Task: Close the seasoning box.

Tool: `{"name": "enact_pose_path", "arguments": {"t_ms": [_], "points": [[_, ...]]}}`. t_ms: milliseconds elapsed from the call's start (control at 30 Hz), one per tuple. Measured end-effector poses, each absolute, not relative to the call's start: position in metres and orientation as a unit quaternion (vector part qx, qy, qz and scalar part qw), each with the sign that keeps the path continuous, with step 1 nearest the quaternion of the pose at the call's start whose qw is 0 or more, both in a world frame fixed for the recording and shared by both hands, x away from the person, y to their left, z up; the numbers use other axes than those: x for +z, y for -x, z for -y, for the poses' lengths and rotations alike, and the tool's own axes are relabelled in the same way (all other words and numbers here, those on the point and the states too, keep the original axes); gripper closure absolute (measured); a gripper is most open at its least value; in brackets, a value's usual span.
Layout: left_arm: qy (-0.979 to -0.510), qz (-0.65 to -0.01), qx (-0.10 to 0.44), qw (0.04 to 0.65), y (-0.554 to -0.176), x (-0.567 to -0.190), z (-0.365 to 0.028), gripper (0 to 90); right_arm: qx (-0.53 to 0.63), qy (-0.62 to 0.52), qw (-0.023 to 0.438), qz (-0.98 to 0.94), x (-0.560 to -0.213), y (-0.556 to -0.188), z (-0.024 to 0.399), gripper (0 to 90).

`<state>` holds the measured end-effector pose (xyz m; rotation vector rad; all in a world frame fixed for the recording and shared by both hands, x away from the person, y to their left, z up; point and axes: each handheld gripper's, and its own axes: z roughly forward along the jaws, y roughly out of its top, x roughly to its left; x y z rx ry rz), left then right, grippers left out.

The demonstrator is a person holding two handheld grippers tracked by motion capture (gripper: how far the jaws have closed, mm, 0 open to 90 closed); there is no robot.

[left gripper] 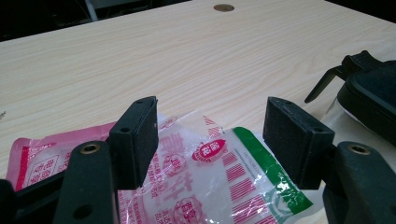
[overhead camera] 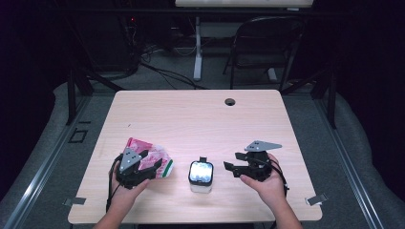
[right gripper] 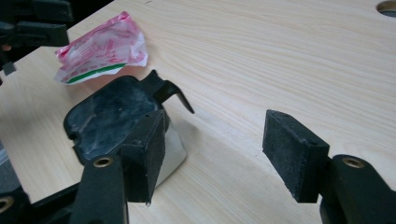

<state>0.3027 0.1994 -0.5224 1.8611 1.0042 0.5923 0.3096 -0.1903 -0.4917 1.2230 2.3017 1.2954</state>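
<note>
The left gripper hovered spread over the red-and-white packet at the tabletop's near left. The right gripper, also spread, sat just right of the lidded container.

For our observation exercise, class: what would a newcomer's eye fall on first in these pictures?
First, the pink packet at the table's front left, under the open left gripper. Then the black-lidded container standing at front centre, with the open right gripper just to its right.
</note>
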Motion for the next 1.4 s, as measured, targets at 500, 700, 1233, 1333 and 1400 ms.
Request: {"name": "enact_pose_path", "arguments": {"t_ms": [500,700,1233,1333,1400], "points": [[-0.752,-0.419,0.245,0.446,-0.307,-0.526,-0.206,35.5,0.427,-0.487,0.116,-0.754,-0.507,-0.320,0.209,39.0],[-0.749,-0.426,0.245,0.444,-0.309,-0.528,-0.209,35.5,0.416,-0.493,0.108,-0.757,-0.517,-0.322,0.208,38.9],[-0.750,-0.427,0.246,0.440,-0.310,-0.529,-0.210,35.5,0.393,-0.498,0.104,-0.766,-0.531,-0.327,0.206,39.0],[-0.750,-0.427,0.247,0.440,-0.310,-0.529,-0.210,35.5,0.396,-0.502,0.104,-0.762,-0.531,-0.327,0.206,39.0],[-0.751,-0.427,0.247,0.439,-0.311,-0.529,-0.210,35.5,0.395,-0.502,0.104,-0.762,-0.531,-0.327,0.207,39.0]]}}
